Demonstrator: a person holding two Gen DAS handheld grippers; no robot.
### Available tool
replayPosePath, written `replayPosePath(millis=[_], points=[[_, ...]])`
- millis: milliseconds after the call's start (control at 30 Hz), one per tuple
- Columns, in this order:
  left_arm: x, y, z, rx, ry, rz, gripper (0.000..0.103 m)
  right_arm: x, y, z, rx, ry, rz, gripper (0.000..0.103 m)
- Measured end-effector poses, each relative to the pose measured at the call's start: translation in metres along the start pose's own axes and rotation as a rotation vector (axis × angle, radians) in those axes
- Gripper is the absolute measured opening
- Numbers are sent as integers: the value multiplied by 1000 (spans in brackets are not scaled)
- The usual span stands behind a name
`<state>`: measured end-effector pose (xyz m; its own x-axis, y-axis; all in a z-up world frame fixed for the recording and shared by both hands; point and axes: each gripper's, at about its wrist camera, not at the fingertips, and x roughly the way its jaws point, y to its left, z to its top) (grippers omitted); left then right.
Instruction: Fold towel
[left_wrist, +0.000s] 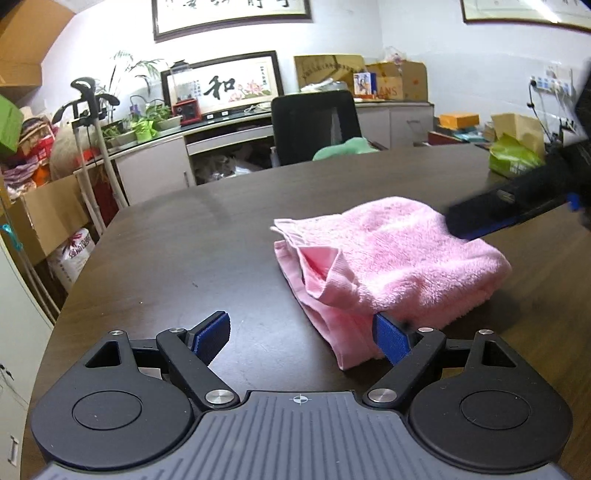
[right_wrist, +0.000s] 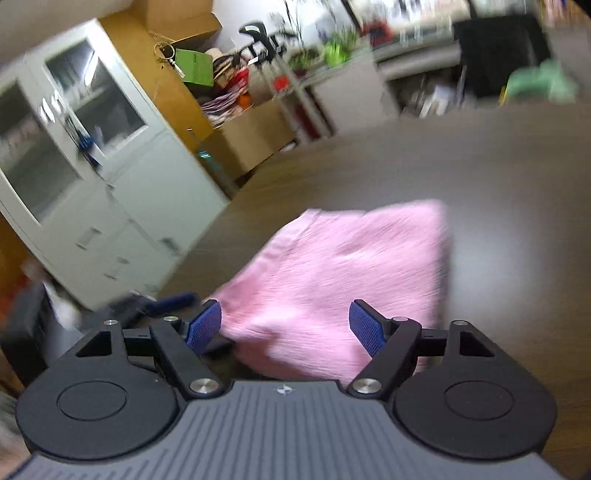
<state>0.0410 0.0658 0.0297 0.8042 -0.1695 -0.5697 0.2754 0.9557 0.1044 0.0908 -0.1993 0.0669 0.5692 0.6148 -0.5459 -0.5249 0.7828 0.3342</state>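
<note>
The left tongs (left_wrist: 301, 334) sit low in the left wrist picture with the two blue pads far apart. One pad just touches the near edge of the pink towel (left_wrist: 388, 258), but nothing is pinched. The right tongs (right_wrist: 286, 326) are wide open too, low in the blurry right wrist picture, with the towel in front of them and nothing held. They also show as a dark blur at the right edge of the left wrist picture, over the towel's far side. The towel lies in a soft folded pile on the dark tabletop (left_wrist: 184, 240), a bit right of the middle. I think both tongs are open because the fold is laid down and the towel can rest.
</note>
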Motion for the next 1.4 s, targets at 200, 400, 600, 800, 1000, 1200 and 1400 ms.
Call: replayPosePath(millis=[200,400,600,800,1000,1200,1400], points=[[14,-12,-4,68,33,12,86,-3,38,-32,-342,19,-217,75],[16,-12,-7,61,42,22,89,16,62,-45,-536,53,-385,65],[16,-13,-8,65,46,24,90,31,73,-55,-652,70,-481,58],[18,-8,-8,35,61,7,90,42,76,-58,-672,44,-497,43],[18,-8,-9,23,64,-7,85,41,75,-59,-653,30,-474,27],[18,-7,-10,17,66,-9,86,38,75,-62,-638,2,-521,13],[19,-4,-9,3,74,-12,88,32,79,-68,-704,-17,-575,12]])
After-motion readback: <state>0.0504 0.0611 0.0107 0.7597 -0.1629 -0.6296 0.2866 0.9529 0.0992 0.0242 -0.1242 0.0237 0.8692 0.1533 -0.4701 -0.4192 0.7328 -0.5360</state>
